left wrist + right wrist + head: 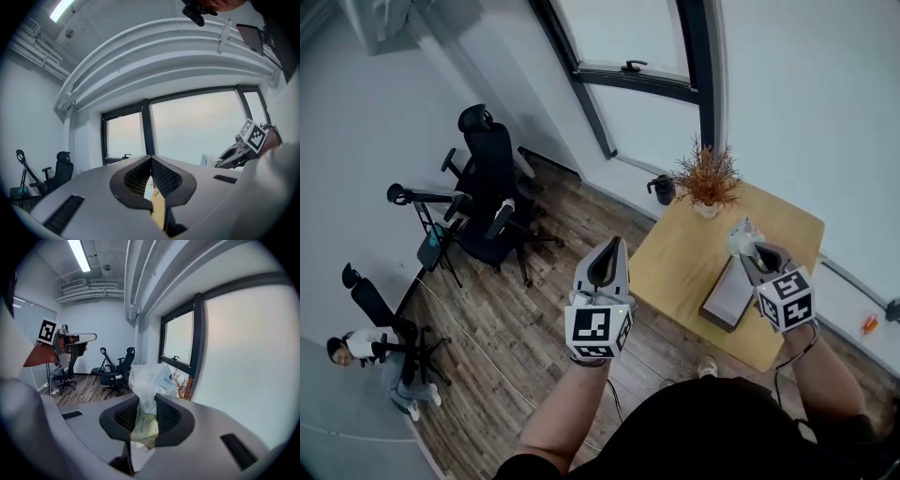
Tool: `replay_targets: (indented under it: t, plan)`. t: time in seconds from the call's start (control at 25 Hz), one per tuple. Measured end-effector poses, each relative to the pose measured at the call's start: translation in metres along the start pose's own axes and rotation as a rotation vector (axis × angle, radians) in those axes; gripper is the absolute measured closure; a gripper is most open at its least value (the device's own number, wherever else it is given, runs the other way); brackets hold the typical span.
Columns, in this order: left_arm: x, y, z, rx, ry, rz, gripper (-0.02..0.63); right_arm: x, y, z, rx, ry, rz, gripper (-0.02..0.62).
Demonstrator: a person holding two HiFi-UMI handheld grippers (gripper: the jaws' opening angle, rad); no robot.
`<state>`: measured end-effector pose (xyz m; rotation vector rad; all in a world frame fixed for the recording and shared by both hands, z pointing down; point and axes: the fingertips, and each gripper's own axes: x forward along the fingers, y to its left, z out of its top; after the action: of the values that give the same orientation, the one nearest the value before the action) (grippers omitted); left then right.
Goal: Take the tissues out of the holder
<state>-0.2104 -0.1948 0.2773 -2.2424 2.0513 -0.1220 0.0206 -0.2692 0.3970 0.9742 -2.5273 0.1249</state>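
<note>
A pack of tissues [741,238] in crinkled clear plastic is pinched in my right gripper [757,259], lifted above the grey box-shaped holder [727,298] that lies on the wooden table [680,258]. In the right gripper view the tissue pack [151,380] stands up between the jaws of the right gripper [146,414], which are shut on it. My left gripper [607,262] hangs off the table's left side over the floor. In its own view the left gripper [151,172] is shut, with nothing between its jaws.
A dried orange plant in a white pot [706,180] stands at the table's far corner, with a black jug [663,189] on the floor behind it. Black office chairs [492,187] and a stand sit to the left. A person [358,347] is at the far lower left.
</note>
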Motion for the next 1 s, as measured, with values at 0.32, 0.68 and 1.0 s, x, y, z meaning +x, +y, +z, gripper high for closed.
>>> replay_targets:
  t: [0.32,0.68,1.0]
  plan:
    - [0.005,0.015,0.009,0.01,-0.013,0.023,0.601,0.006,-0.005,0.025,-0.011,-0.042,-0.001,0.515]
    - [0.017,0.022,0.019,0.024,-0.033,0.021,0.601,0.011,-0.017,0.04,-0.026,-0.061,-0.023,0.515]
    - [0.03,0.028,0.024,0.025,-0.034,0.013,0.601,0.015,-0.03,0.052,-0.034,-0.066,-0.052,0.517]
